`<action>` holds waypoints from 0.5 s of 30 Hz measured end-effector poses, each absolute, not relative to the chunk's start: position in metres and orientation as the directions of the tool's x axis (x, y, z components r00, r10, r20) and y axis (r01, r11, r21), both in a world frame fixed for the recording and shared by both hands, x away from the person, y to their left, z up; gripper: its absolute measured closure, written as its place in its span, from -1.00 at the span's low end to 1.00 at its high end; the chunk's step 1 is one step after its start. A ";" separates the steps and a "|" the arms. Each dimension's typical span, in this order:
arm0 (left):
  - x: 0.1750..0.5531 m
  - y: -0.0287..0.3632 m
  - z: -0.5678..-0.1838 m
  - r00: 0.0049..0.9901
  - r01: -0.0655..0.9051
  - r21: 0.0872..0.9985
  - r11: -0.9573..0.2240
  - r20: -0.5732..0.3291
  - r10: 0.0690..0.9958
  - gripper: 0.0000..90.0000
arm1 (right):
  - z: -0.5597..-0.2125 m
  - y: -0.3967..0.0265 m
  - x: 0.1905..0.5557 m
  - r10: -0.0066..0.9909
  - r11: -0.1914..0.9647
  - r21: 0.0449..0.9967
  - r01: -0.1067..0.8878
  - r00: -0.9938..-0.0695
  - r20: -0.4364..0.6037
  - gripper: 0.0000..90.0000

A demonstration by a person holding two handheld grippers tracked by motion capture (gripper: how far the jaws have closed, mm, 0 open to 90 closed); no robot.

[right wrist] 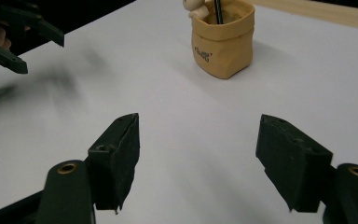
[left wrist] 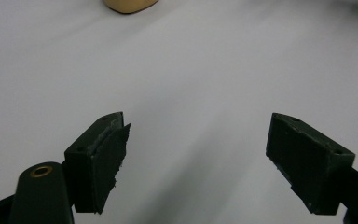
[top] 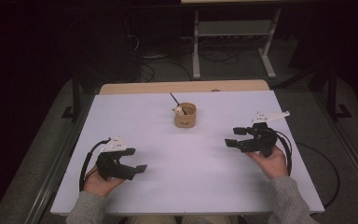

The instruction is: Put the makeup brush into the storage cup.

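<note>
Both tongs, left gripper [top: 137, 161] and right gripper [top: 233, 136], gape empty; tan pouch [top: 185, 115] ahead, between them. Likely approach step; next, reach forward.

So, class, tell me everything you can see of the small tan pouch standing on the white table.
The tan pouch is a small soft holder, like fabric or leather, with a rolled rim, slightly creased sides and small dark lettering on its front. It stands upright on the white table, near the far edge's middle, well apart from both grippers. A thin dark stick leans out of it, and a small pale figure sits at its rim.
</note>
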State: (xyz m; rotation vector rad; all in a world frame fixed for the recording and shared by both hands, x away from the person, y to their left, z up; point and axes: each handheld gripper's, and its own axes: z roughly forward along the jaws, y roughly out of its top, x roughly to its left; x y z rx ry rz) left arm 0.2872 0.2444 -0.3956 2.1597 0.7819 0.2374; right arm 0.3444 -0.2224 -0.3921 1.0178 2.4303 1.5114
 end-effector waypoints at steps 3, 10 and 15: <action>0.287 0.244 -0.396 0.791 0.454 0.752 -0.478 -0.092 0.605 -0.57 | -0.393 -0.223 0.340 0.589 0.282 0.831 0.480 -0.770 0.245 -0.38; 0.287 0.245 -0.397 0.793 0.455 0.752 -0.476 -0.100 0.601 -0.58 | -0.395 -0.224 0.334 0.605 0.291 0.824 0.486 -0.761 0.234 -0.46; 0.287 0.244 -0.397 0.795 0.451 0.752 -0.480 -0.095 0.599 -0.59 | -0.393 -0.222 0.329 0.613 0.303 0.827 0.473 -0.761 0.211 -0.51</action>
